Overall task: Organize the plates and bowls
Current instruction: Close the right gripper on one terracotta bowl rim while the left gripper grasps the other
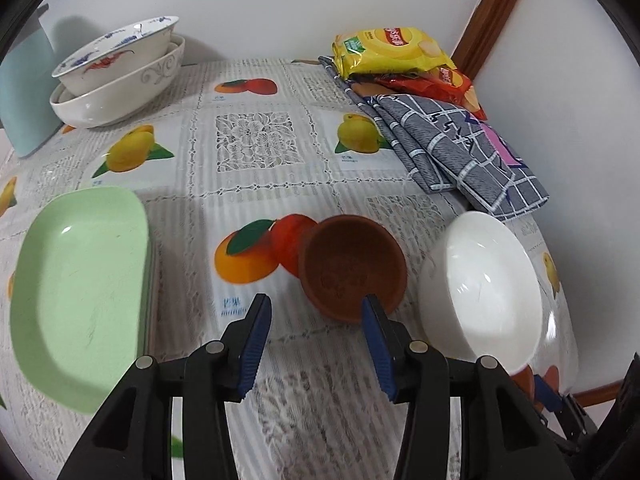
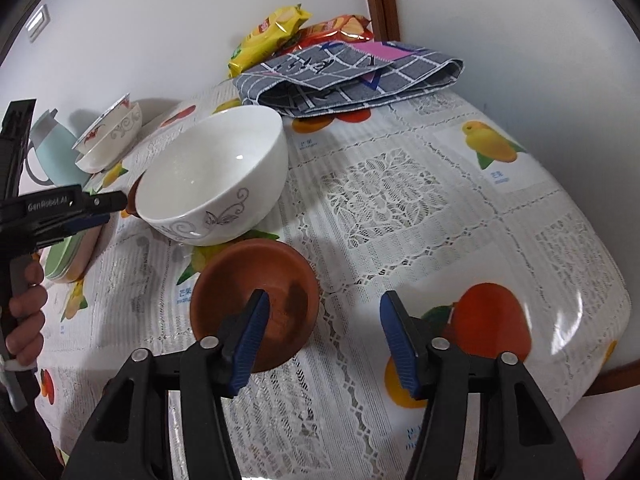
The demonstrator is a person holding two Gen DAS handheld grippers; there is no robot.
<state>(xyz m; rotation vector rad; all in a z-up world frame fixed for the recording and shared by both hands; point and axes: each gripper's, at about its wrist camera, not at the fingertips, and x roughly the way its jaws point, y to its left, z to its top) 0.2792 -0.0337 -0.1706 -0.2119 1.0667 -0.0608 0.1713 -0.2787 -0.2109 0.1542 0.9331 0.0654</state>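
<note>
A small brown bowl (image 1: pixel 352 266) sits on the fruit-print tablecloth (image 1: pixel 256 184), just ahead of my open left gripper (image 1: pixel 316 312); its right finger overlaps the bowl's near rim. A white bowl (image 1: pixel 480 288) stands to its right. A stack of green plates (image 1: pixel 76 292) lies at the left. Two stacked patterned bowls (image 1: pixel 120 72) stand at the far left. In the right wrist view my open right gripper (image 2: pixel 324 312) hovers beside a brown bowl (image 2: pixel 256 300), its left finger over the bowl. The white bowl (image 2: pixel 216 176) is behind it.
Chip bags (image 1: pixel 392 52) and a folded grey checked cloth (image 1: pixel 452 148) lie at the far right by the wall. A pale blue jug (image 1: pixel 24 92) stands at the far left. The table's edge (image 2: pixel 616 372) runs close on the right.
</note>
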